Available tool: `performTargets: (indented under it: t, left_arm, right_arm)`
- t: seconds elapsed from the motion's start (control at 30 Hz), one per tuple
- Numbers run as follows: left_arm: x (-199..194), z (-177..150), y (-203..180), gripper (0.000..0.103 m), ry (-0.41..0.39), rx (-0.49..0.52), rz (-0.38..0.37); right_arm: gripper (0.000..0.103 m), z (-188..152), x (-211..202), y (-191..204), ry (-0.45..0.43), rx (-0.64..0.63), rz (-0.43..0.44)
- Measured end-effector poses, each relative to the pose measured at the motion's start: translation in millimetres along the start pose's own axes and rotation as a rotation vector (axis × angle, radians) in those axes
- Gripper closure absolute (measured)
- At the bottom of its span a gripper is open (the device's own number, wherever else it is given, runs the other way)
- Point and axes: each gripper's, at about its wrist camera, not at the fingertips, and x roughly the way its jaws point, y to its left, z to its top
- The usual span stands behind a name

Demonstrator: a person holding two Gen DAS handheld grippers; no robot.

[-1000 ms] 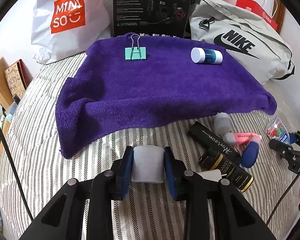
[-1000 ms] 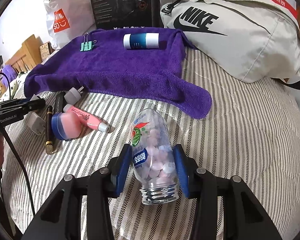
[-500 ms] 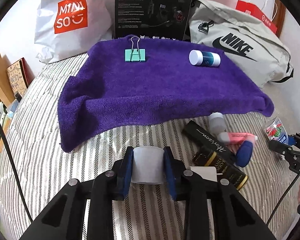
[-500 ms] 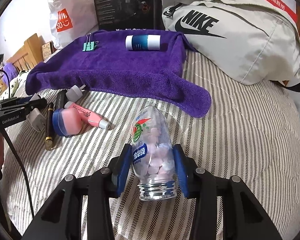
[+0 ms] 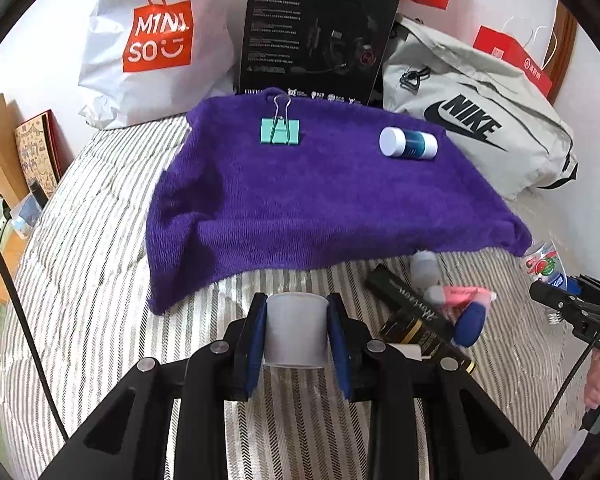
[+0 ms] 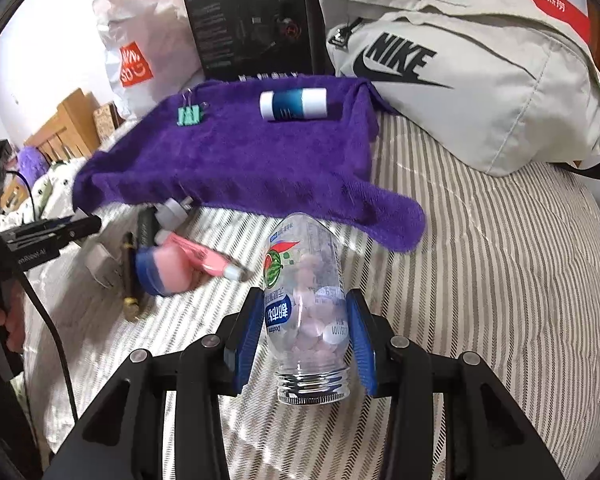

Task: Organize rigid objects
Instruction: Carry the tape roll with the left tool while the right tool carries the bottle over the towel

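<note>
purple towel (image 5: 332,200) is seen spread on the striped bed (image 5: 100,280) in the left wrist view. a green clip (image 5: 280,131) and a blue and white tube (image 5: 408,142) are laid on it, well apart. the left tool (image 5: 296,330) is clenched on a white cap (image 5: 296,330), with a blue pad pressed on each side. the cap is held above the bed, near the front edge of the towel. a small pile is seen on the bed to the right: a black box (image 5: 416,316), a pink tube (image 5: 462,294) and a blue lid (image 5: 470,322), all touching or just beside each other. the cap is smooth and its sides slope, so it could be squeezed out of the pads if it is tipped.

in the right wrist view, a clear bottle (image 6: 308,308) full of pale candies is held by the right tool (image 6: 306,336), which is clenched on its sides. the bottle's open neck is pointed toward the camera, and no lid is seen on it. it is held above the bed, in front of the towel's right corner. if the neck is dipped lower, the candies could be spilled onto the bed. if the bottle is laid on the soft towel, it could be rolled into the blue and white tube (image 6: 292,104). the green clip (image 6: 189,115) is seen at the far left of the towel.
</note>
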Motion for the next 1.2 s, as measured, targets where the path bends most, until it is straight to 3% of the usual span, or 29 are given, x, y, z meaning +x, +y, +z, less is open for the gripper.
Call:
performTargets:
  t: [0.67,1.2]
  left_arm:
    - [-7.1,56.0,4.2,0.075,-0.043,0.007,-0.015]
    - [44.7,105.0,14.6,0.075,-0.028,-0.033,-0.025]
  right_arm:
    - [0.061,63.8,2.0,16.5,-0.040,-0.014,0.075]
    - [0.061,117.9,43.8,15.6,-0.014,-0.020,0.072]
